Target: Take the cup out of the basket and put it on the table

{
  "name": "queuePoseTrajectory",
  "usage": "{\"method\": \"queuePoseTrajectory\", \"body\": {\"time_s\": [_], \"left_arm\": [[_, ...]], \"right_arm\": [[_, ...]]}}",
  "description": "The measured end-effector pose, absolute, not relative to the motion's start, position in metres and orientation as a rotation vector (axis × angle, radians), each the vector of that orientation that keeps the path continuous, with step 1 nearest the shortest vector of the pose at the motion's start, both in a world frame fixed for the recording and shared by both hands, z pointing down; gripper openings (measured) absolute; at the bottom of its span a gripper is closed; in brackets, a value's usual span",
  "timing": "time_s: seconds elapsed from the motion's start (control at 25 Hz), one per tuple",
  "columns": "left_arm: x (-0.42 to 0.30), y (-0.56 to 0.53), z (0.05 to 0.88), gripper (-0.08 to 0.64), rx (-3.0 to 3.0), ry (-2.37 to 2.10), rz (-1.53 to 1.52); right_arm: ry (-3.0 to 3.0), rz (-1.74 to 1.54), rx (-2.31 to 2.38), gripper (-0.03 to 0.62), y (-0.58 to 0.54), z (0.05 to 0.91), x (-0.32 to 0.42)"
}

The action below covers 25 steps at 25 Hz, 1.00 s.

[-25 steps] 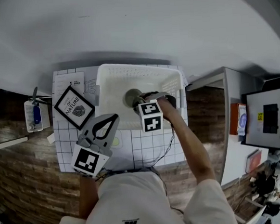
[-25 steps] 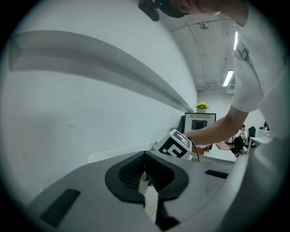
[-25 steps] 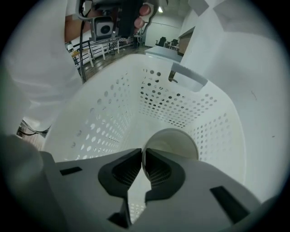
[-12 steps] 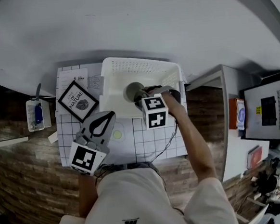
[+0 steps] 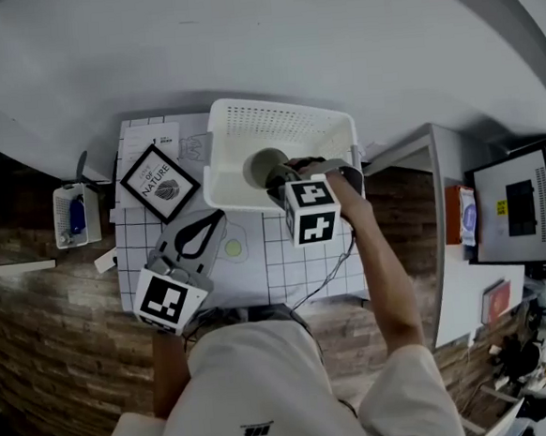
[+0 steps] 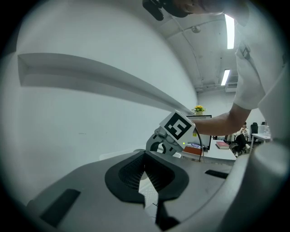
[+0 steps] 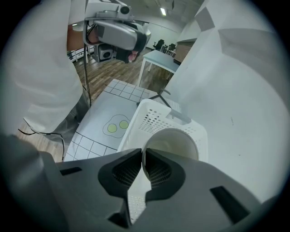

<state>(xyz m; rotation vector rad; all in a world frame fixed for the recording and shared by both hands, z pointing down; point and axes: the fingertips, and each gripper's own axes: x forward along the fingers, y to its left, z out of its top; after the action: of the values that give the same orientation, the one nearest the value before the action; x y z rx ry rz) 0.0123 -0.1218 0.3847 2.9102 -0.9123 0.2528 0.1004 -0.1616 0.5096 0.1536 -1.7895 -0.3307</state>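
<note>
While the right gripper (image 7: pixel 143 155) pinches the near rim of the pale cup (image 7: pixel 174 141), its jaws stand narrow, one pad outside the wall and the other just inside it. The cup is mouth up over the inside of the white perforated basket (image 7: pixel 152 118), toward the basket's near wall. Whether its base is clear of the basket's floor cannot be told.

The left gripper (image 6: pixel 145 158) has its jaws together at the tips with nothing between them. In the head view it hovers off the basket's near-left corner, apart from it, over the white gridded sheet (image 5: pixel 268 271) that covers the table (image 5: pixel 354 289).

Two green dots (image 5: pixel 232 249) are printed on that sheet just in front of the basket. A black-framed "NATURE" picture (image 5: pixel 160 182) lies just left of the basket.
</note>
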Motion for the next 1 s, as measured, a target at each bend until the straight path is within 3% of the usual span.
{"method": "queuePoseTrajectory", "body": {"time_s": [1.0], "left_arm": [[-0.017, -0.056, 0.388, 0.005, 2.937, -0.918, 0.247]], "right_arm": [[-1.769, -0.410, 0.176, 0.037, -0.093, 0.469, 0.074]]}}
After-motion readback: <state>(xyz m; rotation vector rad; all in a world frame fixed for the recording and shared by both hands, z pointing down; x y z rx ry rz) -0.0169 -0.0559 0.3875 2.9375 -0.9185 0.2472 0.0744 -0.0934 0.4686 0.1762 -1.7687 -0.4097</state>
